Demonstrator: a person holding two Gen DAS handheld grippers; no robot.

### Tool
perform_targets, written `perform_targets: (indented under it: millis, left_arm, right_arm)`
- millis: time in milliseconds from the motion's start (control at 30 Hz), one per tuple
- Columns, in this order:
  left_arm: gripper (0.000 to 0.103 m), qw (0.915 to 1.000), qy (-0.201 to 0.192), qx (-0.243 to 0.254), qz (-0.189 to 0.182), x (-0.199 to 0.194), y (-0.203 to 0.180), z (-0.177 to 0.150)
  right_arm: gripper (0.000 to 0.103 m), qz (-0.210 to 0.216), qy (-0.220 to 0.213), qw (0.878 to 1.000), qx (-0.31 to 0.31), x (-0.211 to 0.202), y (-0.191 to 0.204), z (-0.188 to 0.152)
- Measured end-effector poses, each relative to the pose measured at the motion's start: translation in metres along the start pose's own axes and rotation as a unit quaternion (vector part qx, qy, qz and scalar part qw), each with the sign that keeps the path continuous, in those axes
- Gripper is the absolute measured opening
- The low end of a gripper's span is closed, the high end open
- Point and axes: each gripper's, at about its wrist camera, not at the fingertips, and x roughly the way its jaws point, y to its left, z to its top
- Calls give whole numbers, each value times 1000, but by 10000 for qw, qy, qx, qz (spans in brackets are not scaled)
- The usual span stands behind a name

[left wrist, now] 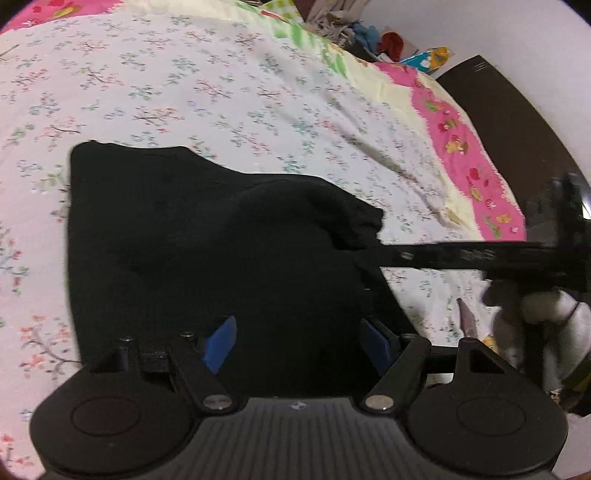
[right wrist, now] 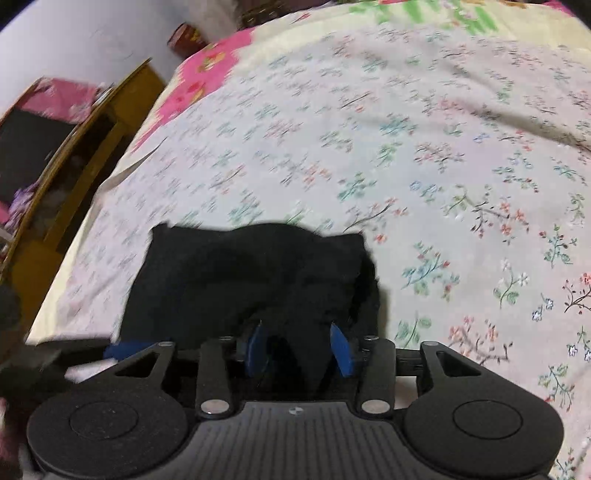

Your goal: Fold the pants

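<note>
Pants (left wrist: 207,240) on floral bedsheet (left wrist: 184,92), black cloth between spread fingers of left gripper (left wrist: 297,341) and right gripper (right wrist: 299,345); grip unclear.

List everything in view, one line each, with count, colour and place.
pants: one, black, bunched on the bed, in front of both grippers
bedsheet: one, white floral, pink and cream border, under the pants
clothes pile: several, mixed colours, beyond the far bed edge
wooden furniture: one, yellow-brown, beside the bed
left gripper: one, black, blue fingers apart over the pants
right gripper: one, black, blue fingers apart, cloth between them
</note>
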Motion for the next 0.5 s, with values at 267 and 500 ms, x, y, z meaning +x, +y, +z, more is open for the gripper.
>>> perform_targets:
  millis: [267,500]
  left_arm:
    - [82,9999,64,121,-99,15,-14,2]
    - [82,9999,-108,0,28,15,-2,14]
  right_arm:
    - [33,-113,-235,9996,102,28,-11,0]
    - [15,-120,-452,9989,-64,38,-8,33]
